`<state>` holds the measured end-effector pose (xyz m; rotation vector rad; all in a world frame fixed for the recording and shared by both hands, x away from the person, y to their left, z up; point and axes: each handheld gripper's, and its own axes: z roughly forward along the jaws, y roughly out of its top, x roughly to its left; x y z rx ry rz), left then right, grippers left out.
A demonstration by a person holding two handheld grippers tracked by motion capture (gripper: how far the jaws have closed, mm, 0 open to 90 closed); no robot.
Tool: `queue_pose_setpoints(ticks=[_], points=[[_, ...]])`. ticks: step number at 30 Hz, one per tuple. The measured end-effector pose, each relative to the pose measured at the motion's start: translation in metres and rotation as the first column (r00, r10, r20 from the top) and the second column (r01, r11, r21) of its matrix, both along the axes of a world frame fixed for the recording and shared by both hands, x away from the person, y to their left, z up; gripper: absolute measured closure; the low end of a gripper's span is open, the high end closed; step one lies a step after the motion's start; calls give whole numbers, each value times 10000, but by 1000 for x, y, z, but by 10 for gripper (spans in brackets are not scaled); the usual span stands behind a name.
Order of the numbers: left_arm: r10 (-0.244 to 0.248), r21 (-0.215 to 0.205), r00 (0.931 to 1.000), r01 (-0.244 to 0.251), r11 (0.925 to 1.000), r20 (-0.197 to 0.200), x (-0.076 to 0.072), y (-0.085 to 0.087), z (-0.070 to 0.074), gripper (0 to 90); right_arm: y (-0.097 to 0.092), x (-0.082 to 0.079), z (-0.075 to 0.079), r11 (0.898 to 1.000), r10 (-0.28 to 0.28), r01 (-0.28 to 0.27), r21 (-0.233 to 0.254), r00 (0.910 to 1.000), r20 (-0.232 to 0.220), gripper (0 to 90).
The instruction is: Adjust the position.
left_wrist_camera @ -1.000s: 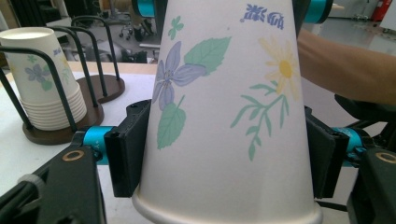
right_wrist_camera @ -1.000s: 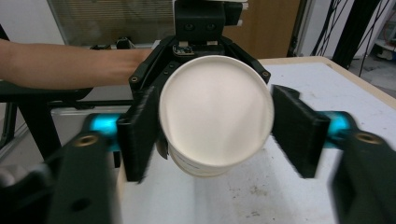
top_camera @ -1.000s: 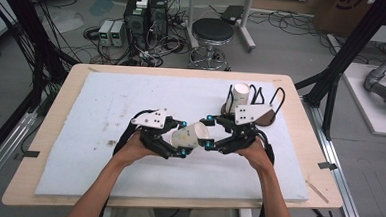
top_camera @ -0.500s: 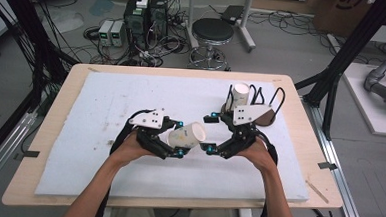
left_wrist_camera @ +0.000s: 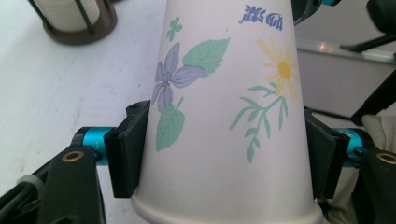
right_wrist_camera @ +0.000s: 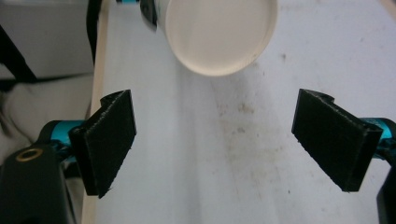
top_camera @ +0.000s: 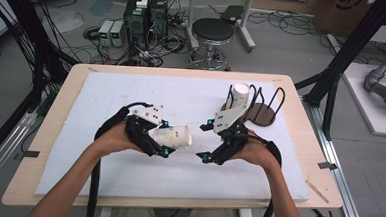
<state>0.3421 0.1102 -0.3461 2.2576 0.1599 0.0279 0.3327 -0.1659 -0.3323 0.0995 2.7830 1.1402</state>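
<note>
A white paper cup (top_camera: 174,136) printed with flowers and leaves lies level in my left gripper (top_camera: 164,137), whose jaws are shut on its sides near the rim. In the left gripper view both pads press the cup (left_wrist_camera: 224,107) well above the mat. My right gripper (top_camera: 205,140) faces the cup's base from the right, a small gap away. Its jaws have just been opening and now stand wide with nothing between them. In the right gripper view the cup's round white base (right_wrist_camera: 217,32) hangs beyond the open right gripper (right_wrist_camera: 212,140).
A dark round wire rack (top_camera: 260,116) with a stack of white cups (top_camera: 240,95) stands at the back right of the white mat (top_camera: 131,93). The mat covers most of the wooden table (top_camera: 305,124). A stool and electronics sit on the floor behind.
A second ago both grippers were together on the cup. The right gripper has let go and opened wide, and the left gripper has drawn the cup slightly left and up.
</note>
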Motion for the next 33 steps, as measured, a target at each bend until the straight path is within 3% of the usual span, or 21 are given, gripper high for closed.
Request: queue_pose_setpoints(ticks=[3,6,7,13,16,22,33], points=[[-33,610,9999,39,9981,-106,0,-1,3,283,7,1,2,9972,68,-70,-739,10000,-32,141],[-230,1381,9996,249,9901,-151,0,-3,6,284,12,2,4,9913,159,-173,-1302,9998,-117,144],[-213,1433,9997,232,9894,-145,0,-4,6,283,14,2,4,9885,163,-181,-1499,9998,-129,144],[-152,2402,9995,210,9705,-259,2,-7,8,284,21,4,1,9671,190,-211,-2537,9998,-108,145],[-242,2513,9993,303,9674,-276,2,-7,9,284,23,4,0,9593,138,-175,-2817,9998,-154,145],[-297,2566,9992,357,9658,-275,1,-13,7,284,25,5,-1,9595,189,-230,-2808,9997,-174,145],[-742,2611,9971,766,9623,-191,0,-42,7,284,40,4,-3,9603,558,-595,-2726,9982,-213,152]])
